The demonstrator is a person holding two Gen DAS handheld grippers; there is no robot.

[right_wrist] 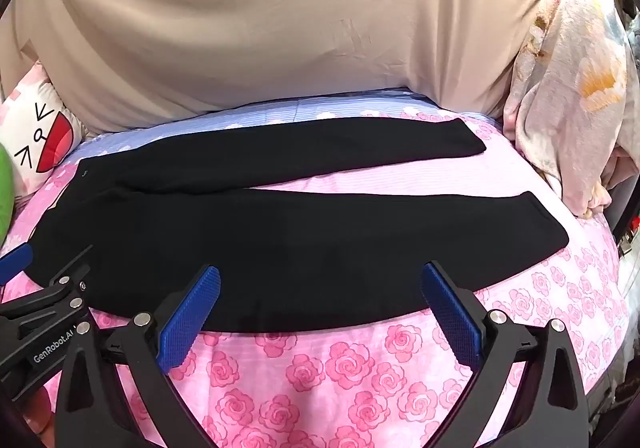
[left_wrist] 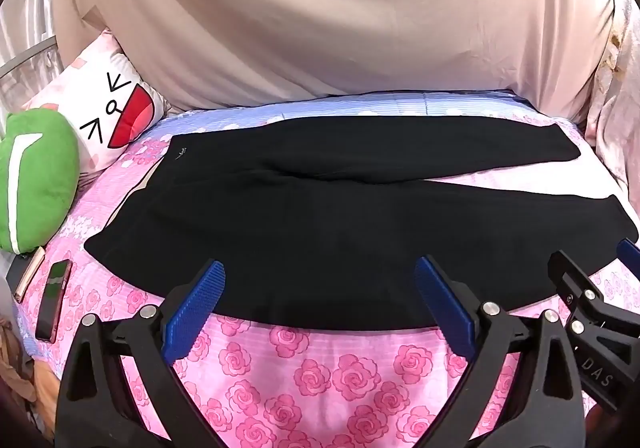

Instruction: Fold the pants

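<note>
Black pants (left_wrist: 320, 215) lie flat on a pink rose-print bed sheet (left_wrist: 320, 376), waistband at the left, two legs spread apart toward the right. They also show in the right wrist view (right_wrist: 304, 232). My left gripper (left_wrist: 320, 272) is open and empty, hovering over the near edge of the near leg. My right gripper (right_wrist: 320, 276) is open and empty over the same near edge, further right. The right gripper's body (left_wrist: 592, 312) shows in the left wrist view and the left gripper's body (right_wrist: 48, 312) in the right wrist view.
A white cartoon-face pillow (left_wrist: 112, 115) and a green plush (left_wrist: 36, 175) lie at the left. Two phones (left_wrist: 52, 300) lie near the left edge. A beige sheet (left_wrist: 320, 27) hangs behind the bed. A crumpled floral blanket (right_wrist: 568, 87) is piled at the right.
</note>
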